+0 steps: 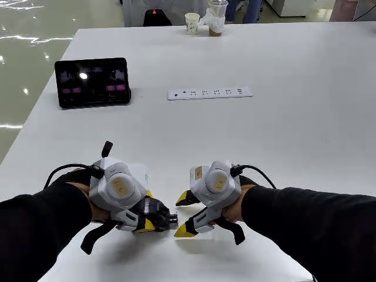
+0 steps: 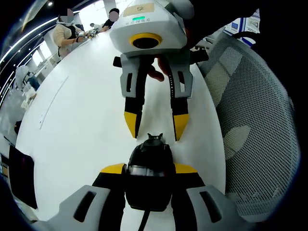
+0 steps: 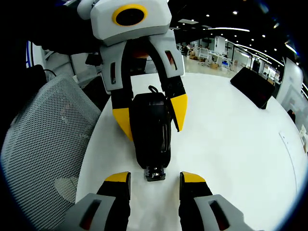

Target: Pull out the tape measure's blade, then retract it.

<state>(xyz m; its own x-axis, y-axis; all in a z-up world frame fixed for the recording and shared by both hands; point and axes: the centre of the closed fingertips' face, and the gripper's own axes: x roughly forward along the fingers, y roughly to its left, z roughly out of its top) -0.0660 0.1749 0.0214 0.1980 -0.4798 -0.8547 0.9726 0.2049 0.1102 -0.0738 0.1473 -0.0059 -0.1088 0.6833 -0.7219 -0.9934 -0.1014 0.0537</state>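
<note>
The left gripper (image 2: 149,169) was closed on the tape measure (image 3: 151,132). Its long axis pointed the blade tip (image 3: 155,173) into the mouth of the right gripper (image 3: 155,179), whose jaws stood open and empty.

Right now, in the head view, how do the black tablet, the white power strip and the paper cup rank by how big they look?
1. tablet: largest by area.
2. power strip: slightly longer than the tablet but far thinner.
3. paper cup: smallest, though it stands farthest from the camera, which shrinks it.
</note>
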